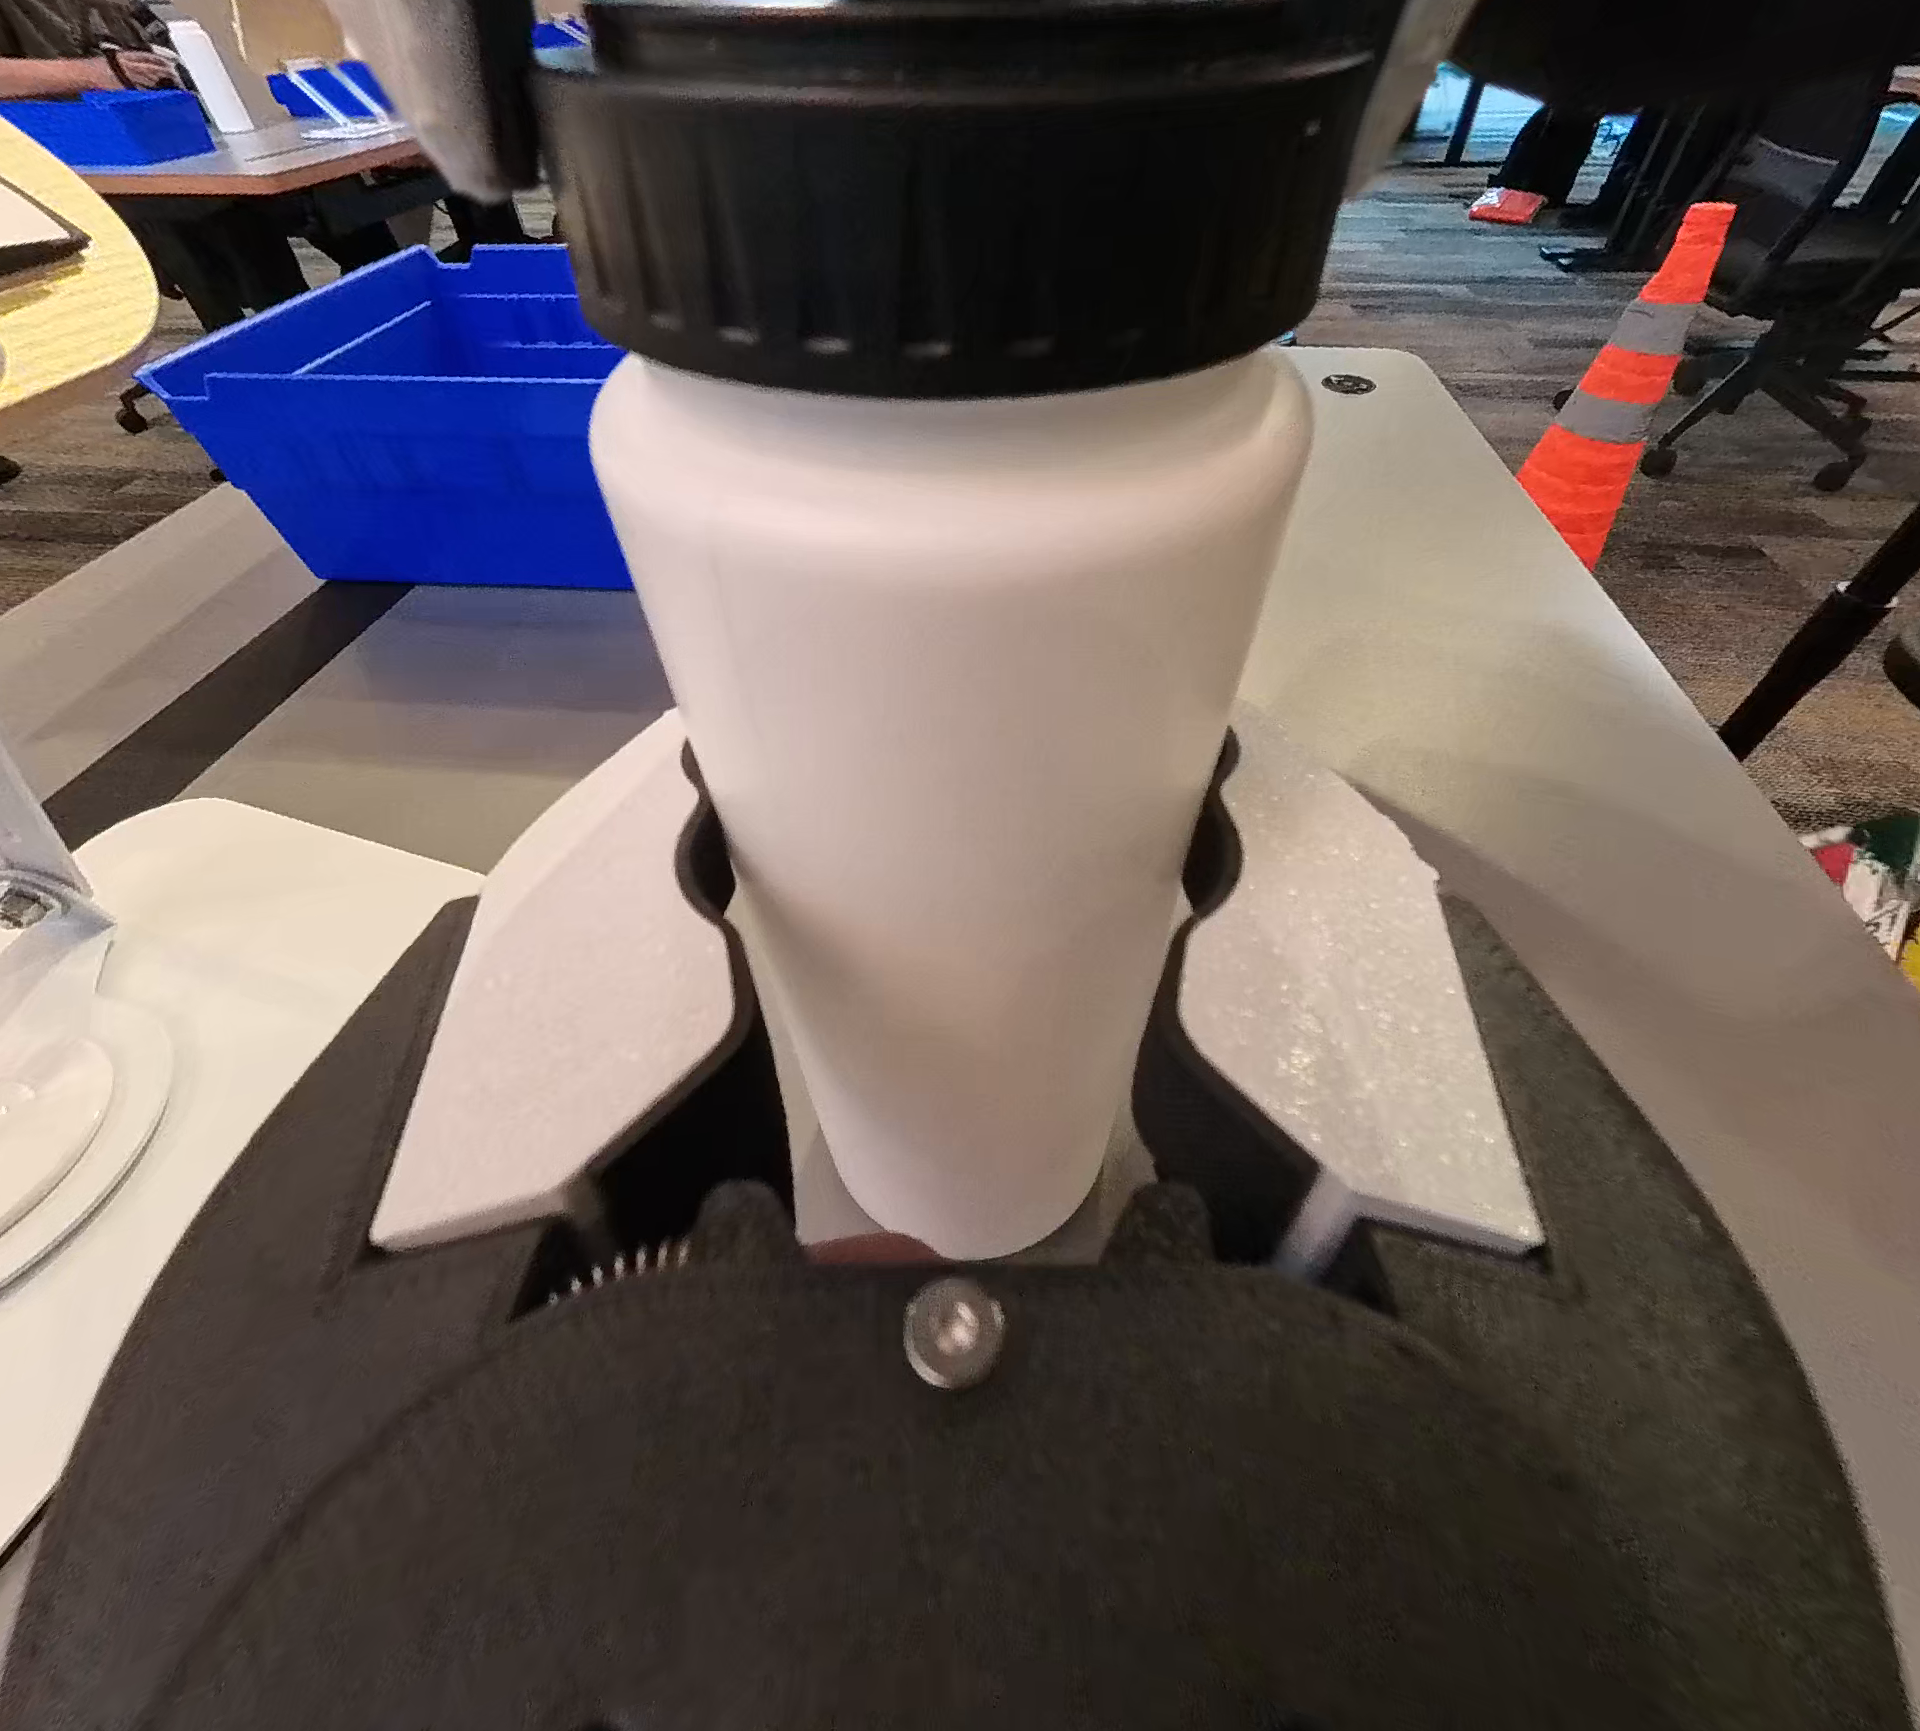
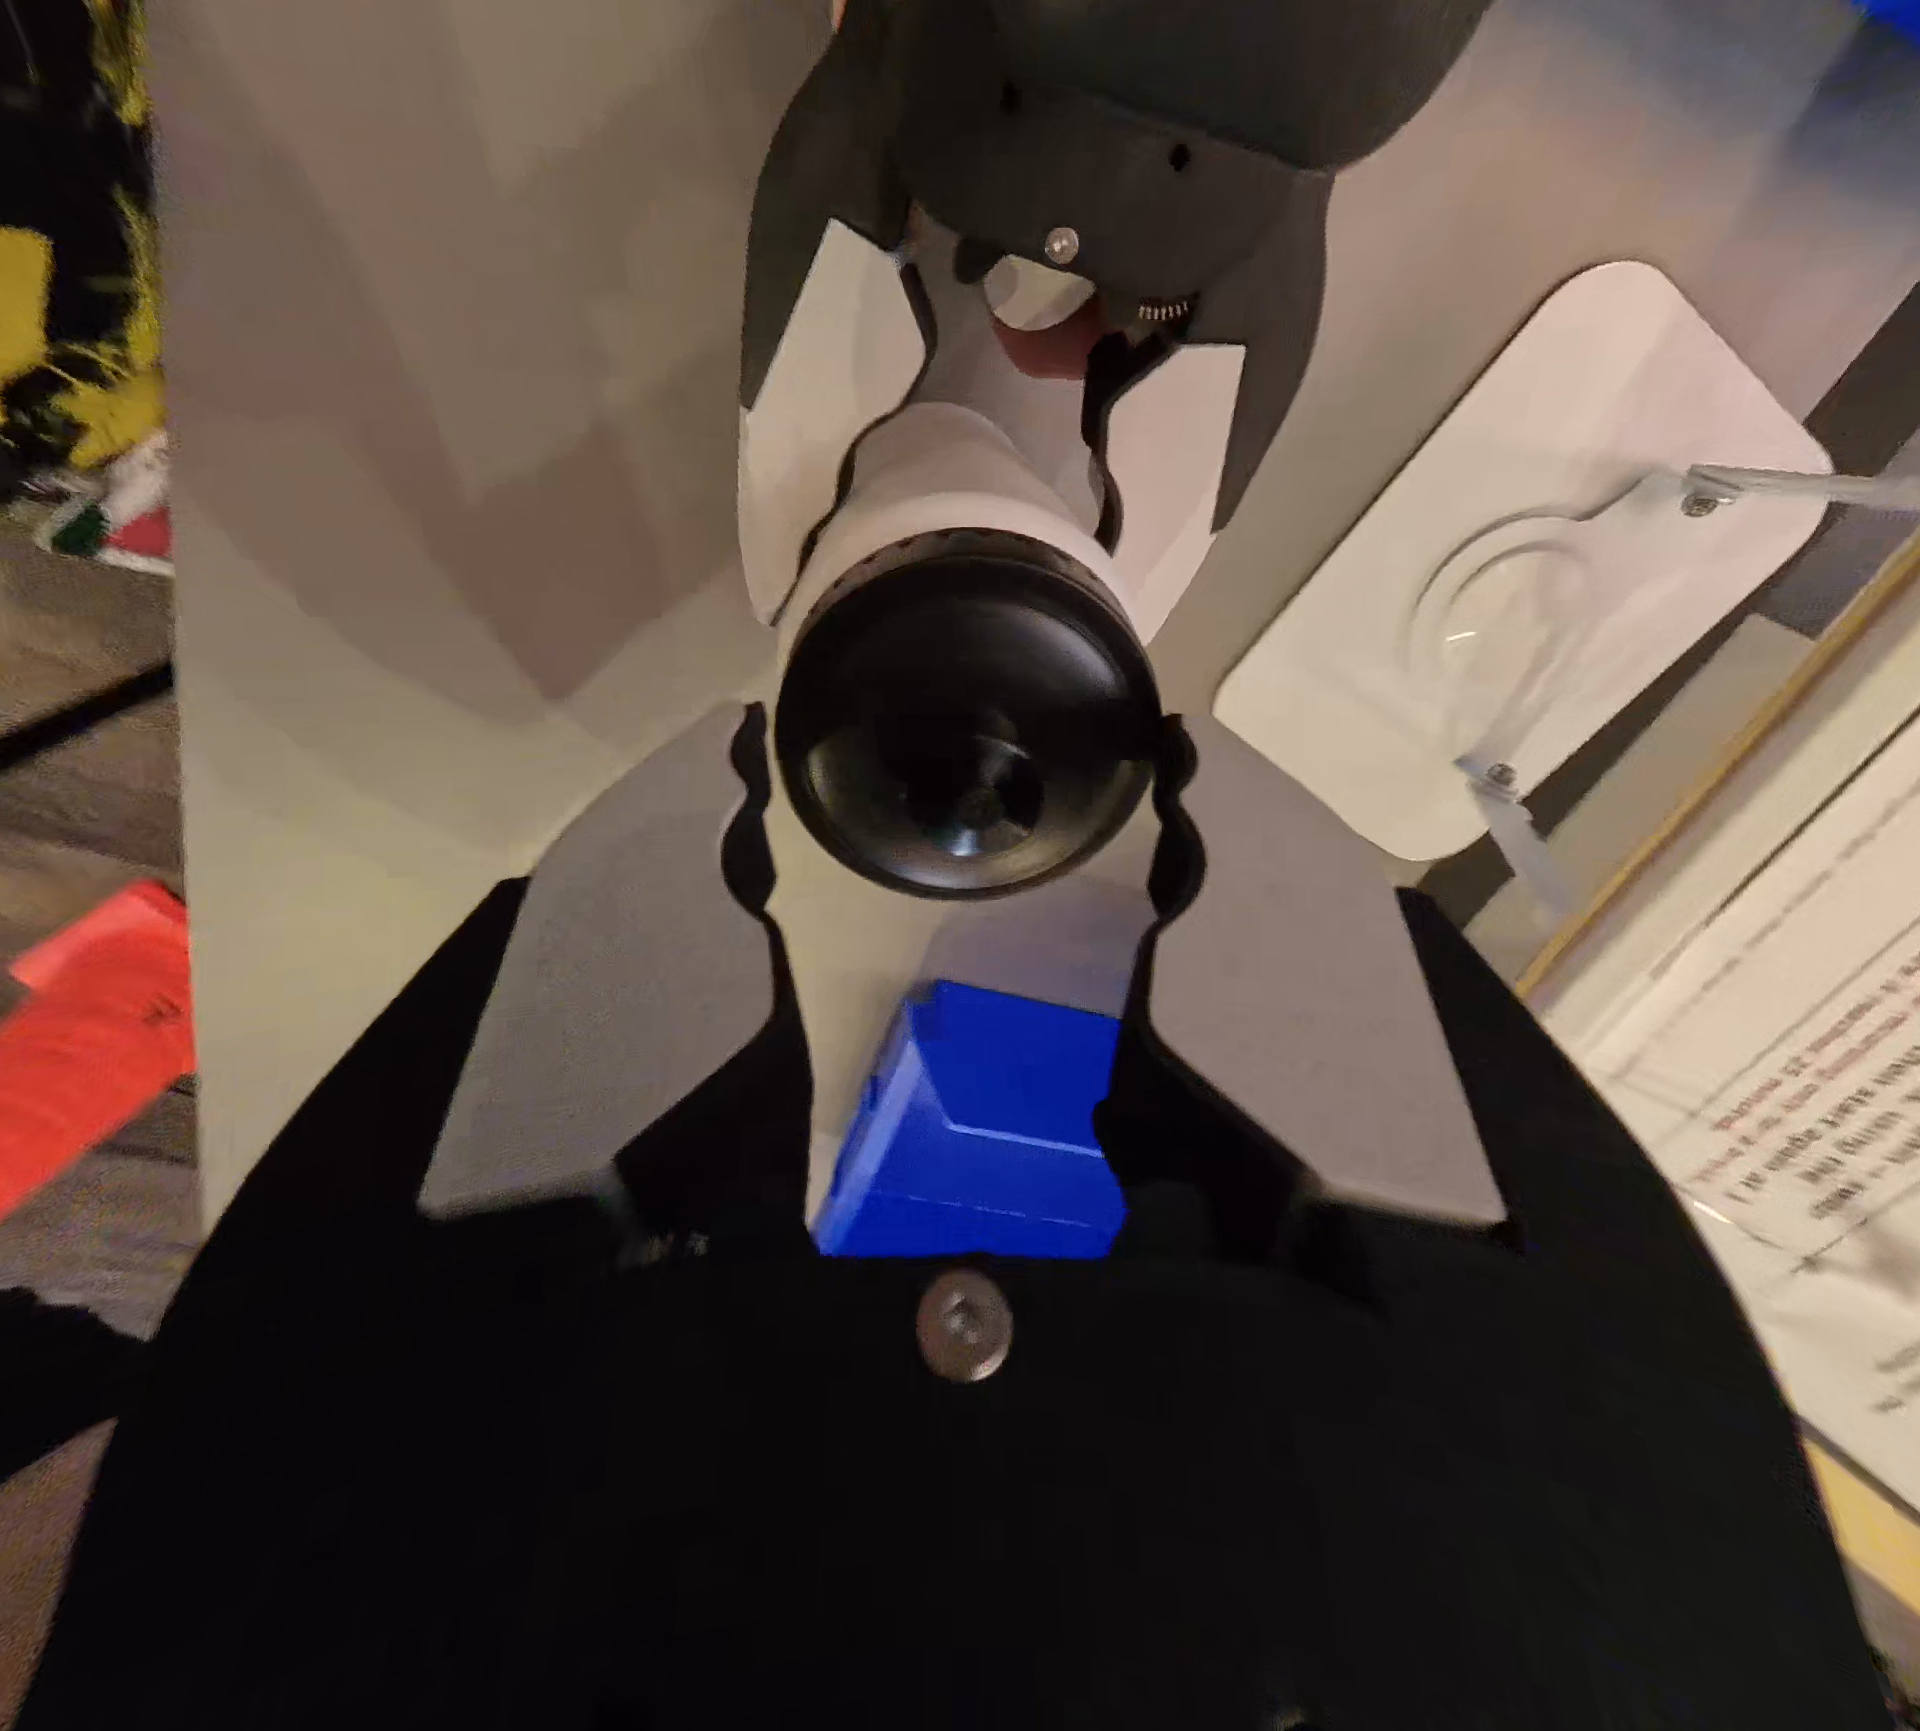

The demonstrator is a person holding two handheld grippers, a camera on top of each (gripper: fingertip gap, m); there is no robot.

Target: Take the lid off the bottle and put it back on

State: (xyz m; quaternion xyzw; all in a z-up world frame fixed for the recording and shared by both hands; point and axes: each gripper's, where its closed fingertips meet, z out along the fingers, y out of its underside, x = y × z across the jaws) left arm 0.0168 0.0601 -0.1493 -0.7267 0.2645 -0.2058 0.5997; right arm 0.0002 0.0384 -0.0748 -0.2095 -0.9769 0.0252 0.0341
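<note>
Bottle (image 1: 956, 746) clamped in my left hand-held gripper (image 1: 961, 808) | right hand-held gripper (image 2: 961, 798) pinching lid (image 2: 966, 725) at 12 o'clock | twist squarely, hold body steady.

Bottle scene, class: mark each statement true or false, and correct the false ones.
1. The left gripper is shut on the white bottle. True.
2. The lid is red. False: it is black.
3. The right gripper has its fingers on either side of the lid. True.
4. A green bin stands behind the bottle. False: the bin is blue.
5. The lid lies on the table. False: it sits on top of the bottle.
</note>
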